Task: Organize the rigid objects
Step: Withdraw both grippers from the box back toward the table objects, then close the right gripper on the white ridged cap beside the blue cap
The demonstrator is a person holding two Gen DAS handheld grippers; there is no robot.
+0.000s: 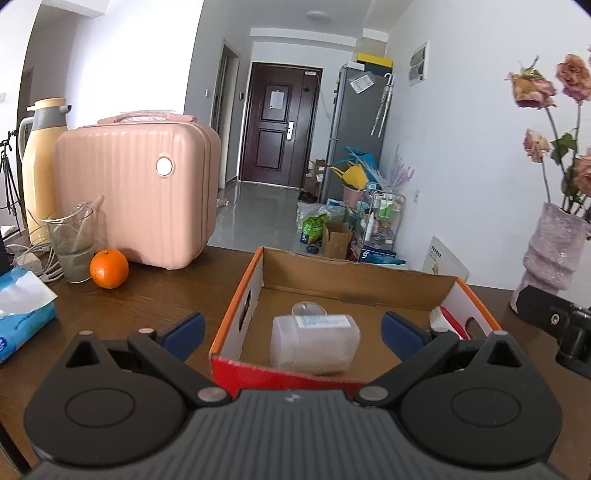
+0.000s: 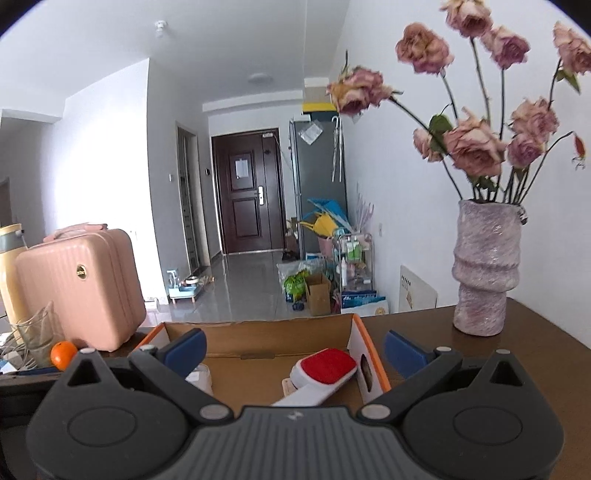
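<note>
Left wrist view shows your left claw (image 1: pixel 293 328) spread wide and empty above the orange-rimmed cardboard box (image 1: pixel 236 314), where a translucent plastic jar (image 1: pixel 314 343) lies. Your right claw (image 2: pixel 293 349) gapes empty over a red-and-white brush (image 2: pixel 321 369) inside. Both items seem placed; next, pick anything loose on the dark wooden counter (image 1: pixel 129 314).

White walls (image 2: pixel 110 155) are enclosing a narrow room, and daylight is washing the left side bright. A dark brown door (image 1: pixel 279 122) is standing shut at the far end, with a round ceiling lamp (image 1: pixel 315 15) sitting above the hallway. A grey fridge (image 1: pixel 356 129) is standing against the right wall, with bags and boxes piling up at its foot. The glossy grey floor (image 2: pixel 255 284) is reflecting light. A dark wooden table (image 1: pixel 147 306) is filling the foreground.
</note>
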